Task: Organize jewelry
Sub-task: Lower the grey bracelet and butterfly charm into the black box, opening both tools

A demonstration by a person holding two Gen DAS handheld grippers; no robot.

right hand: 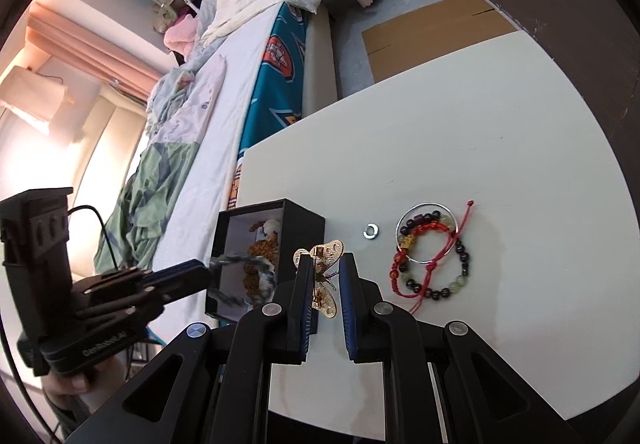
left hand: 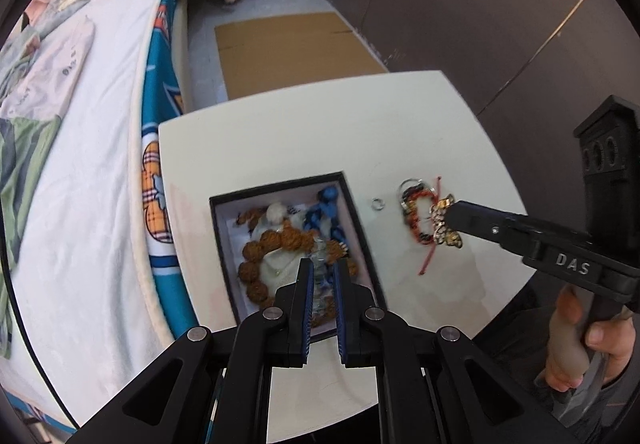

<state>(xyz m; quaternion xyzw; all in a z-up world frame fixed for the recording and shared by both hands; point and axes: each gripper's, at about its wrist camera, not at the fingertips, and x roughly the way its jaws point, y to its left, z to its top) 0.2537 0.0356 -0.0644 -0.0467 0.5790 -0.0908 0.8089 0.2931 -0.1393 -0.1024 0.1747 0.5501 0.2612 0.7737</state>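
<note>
The left gripper [left hand: 322, 272] points forward, jaws nearly closed around a twisted bracelet [right hand: 244, 276]; the right gripper [right hand: 325, 272], held in the right hand [left hand: 580, 348], clamps a gold butterfly ornament [right hand: 322, 276].

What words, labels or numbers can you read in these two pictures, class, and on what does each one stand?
"DAS": raised letters on the body of the right gripper, seen in the left wrist view.
Lettering on the left gripper body: too blurred to read.
Print on the teal blanket and white shirt: unreadable.
</note>
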